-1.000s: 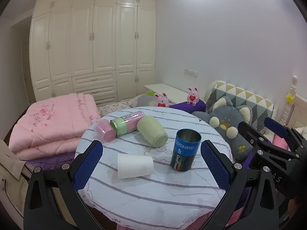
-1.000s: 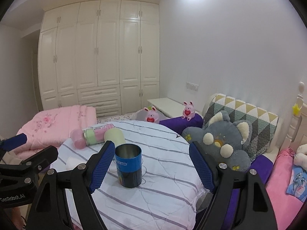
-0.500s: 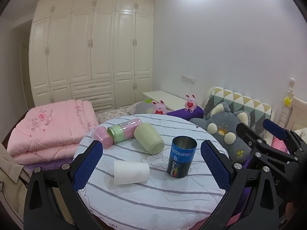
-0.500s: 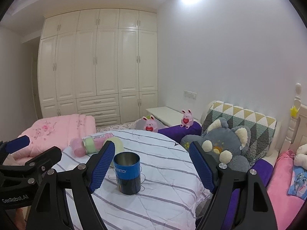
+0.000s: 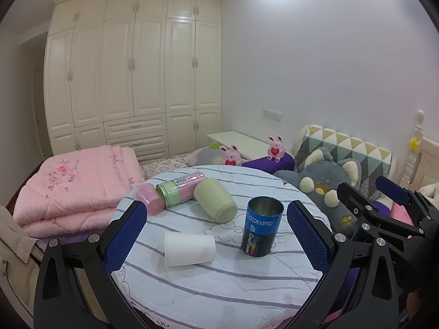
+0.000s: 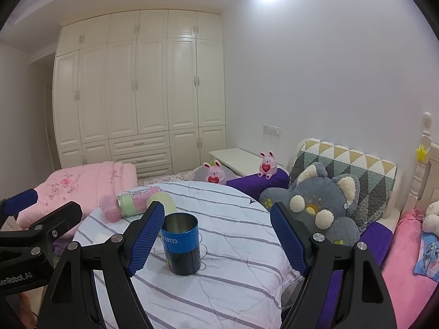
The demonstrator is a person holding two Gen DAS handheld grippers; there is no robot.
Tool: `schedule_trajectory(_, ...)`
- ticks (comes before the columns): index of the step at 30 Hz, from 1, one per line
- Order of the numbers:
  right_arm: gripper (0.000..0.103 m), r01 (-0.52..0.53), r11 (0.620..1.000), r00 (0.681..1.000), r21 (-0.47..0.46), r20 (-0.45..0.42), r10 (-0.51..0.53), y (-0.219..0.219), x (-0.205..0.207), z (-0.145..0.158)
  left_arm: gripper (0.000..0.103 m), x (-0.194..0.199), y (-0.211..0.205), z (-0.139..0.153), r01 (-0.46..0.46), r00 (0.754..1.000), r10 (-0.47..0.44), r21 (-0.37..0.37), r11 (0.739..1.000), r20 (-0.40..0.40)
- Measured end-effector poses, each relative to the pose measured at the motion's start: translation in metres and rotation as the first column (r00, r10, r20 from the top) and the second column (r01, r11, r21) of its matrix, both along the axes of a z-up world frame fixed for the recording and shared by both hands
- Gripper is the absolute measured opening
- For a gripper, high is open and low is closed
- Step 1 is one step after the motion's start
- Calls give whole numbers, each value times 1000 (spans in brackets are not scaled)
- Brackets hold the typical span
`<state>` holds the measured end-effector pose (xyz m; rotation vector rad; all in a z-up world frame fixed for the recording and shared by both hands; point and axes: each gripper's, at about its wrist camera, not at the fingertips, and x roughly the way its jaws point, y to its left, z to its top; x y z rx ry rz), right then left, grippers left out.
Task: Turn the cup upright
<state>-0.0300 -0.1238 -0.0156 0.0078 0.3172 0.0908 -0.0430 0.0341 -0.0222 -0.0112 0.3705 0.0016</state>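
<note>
White cup (image 5: 190,249) lies on its side on the surface (image 5: 219,288), long axis crosswise, just ahead and low between the spread-wide fingers of the left tool (image 5: 216,235), the nearer one; right tool (image 6: 216,235) gapes empty beside the blue tin (image 6: 179,242).

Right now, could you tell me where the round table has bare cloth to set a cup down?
The near edge of the table, in front of the white cup and blue tin, is bare. So is the far right side behind the tin. The far left is crowded: pink bottle and green cup lie together.
</note>
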Motion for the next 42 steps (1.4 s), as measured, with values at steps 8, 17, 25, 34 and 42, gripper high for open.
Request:
schedule_trajectory(8, 81, 1, 1000, 1000, 4, 0, -1, 0, 0, -2, 103, 0, 0, 0, -2, 1000, 2, -1, 1000, 5)
schedule_trajectory(17, 81, 3, 1000, 1000, 4, -5, -3, -2, 3, -3, 103, -1, -3, 0, 10, 1000, -10, -1, 1000, 11)
schedule_trajectory(25, 81, 1, 1000, 1000, 3, -8, -1, -2, 4, -3, 103, 1, -5, 1, 12, 1000, -13, 6, 1000, 19)
schedule_trajectory(34, 81, -4, 1000, 1000, 3, -17, 4, -2, 7, -4, 103, 2, -6, 1, 12, 1000, -12, 9, 1000, 18)
schedule_trajectory(42, 81, -8, 1000, 1000, 3, -29, 8, -2, 9, -6, 103, 1, -6, 1, 6, 1000, -6, 21, 1000, 17)
